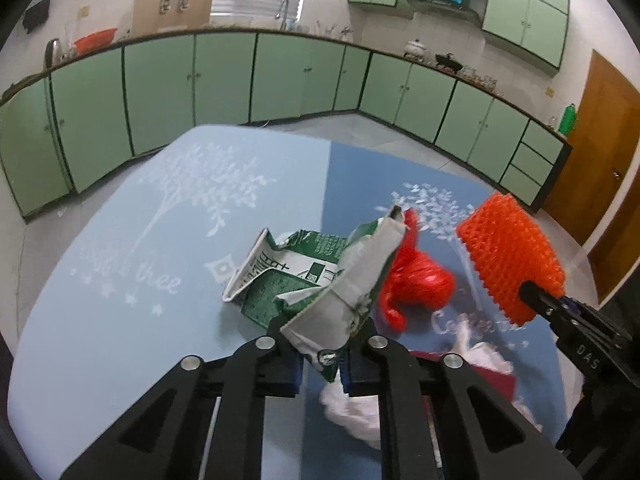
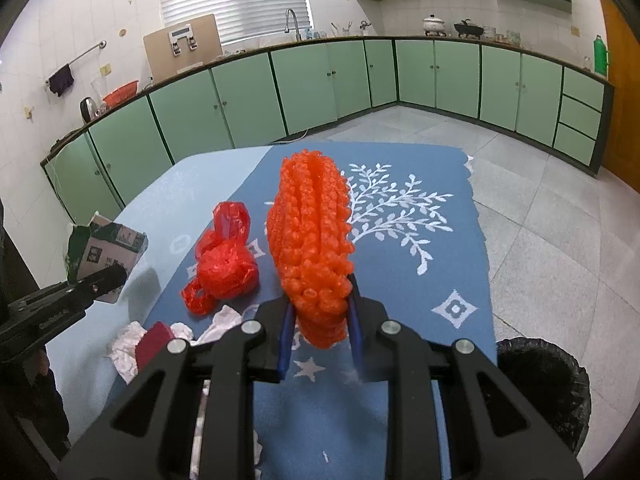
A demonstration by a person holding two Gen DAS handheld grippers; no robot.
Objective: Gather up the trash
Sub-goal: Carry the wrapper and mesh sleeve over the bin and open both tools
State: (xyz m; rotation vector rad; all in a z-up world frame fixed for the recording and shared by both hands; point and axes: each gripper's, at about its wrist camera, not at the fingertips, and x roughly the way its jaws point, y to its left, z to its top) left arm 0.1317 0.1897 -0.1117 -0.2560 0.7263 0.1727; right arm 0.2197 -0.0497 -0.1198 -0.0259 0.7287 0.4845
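Both grippers are loaded. The left gripper pinches a crumpled green-and-white carton at lower centre; the right gripper squeezes a knobbly orange foam net. Best to keep both grips firm and swing over to the black-lined bin, lower right. A crinkly red plastic bag waits on the table.
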